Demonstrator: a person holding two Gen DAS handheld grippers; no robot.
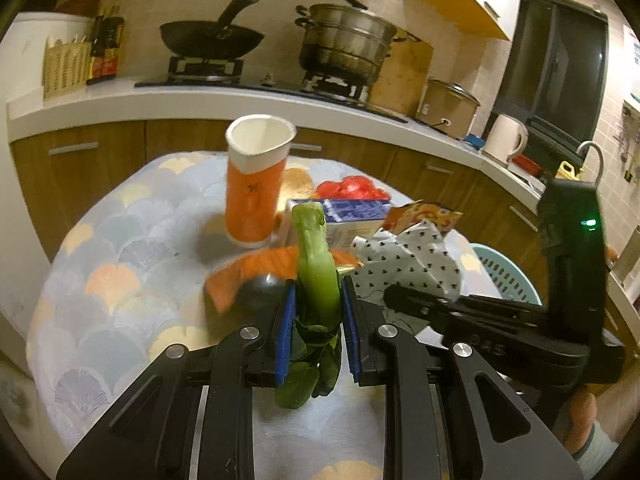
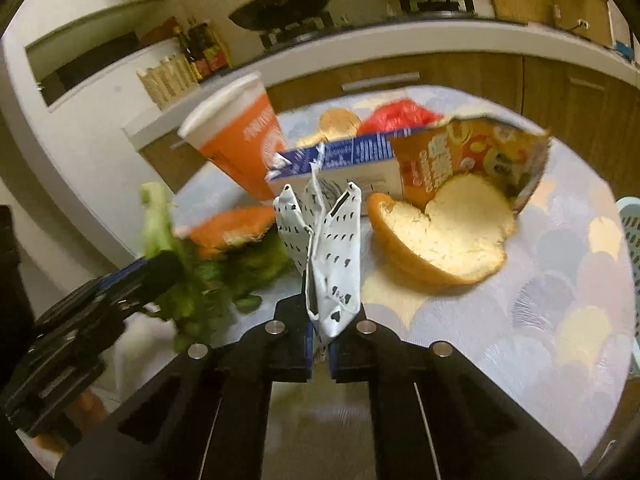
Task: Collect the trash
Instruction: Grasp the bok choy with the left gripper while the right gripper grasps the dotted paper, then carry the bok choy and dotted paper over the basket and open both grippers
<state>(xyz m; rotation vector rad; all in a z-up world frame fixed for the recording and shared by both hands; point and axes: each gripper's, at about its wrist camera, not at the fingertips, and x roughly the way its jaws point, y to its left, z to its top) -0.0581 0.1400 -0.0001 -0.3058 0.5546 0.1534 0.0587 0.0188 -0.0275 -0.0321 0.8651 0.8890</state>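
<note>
- We see left gripper (image 1: 318, 312) clamped on green vegetable stalk (image 1: 314, 256).
- We see right gripper (image 2: 320, 344) pinching spotted white wrapper (image 2: 328, 256); orange peel (image 2: 440, 240) just right of it.

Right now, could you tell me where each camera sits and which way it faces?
Left wrist: on the left gripper, facing the stove wall across the table; jaws shut on a green vegetable stalk; right gripper alongside.
Right wrist: on the right gripper, facing the same counter; jaws shut on a spotted wrapper.
Shared: orange cup, blue carton.
</note>
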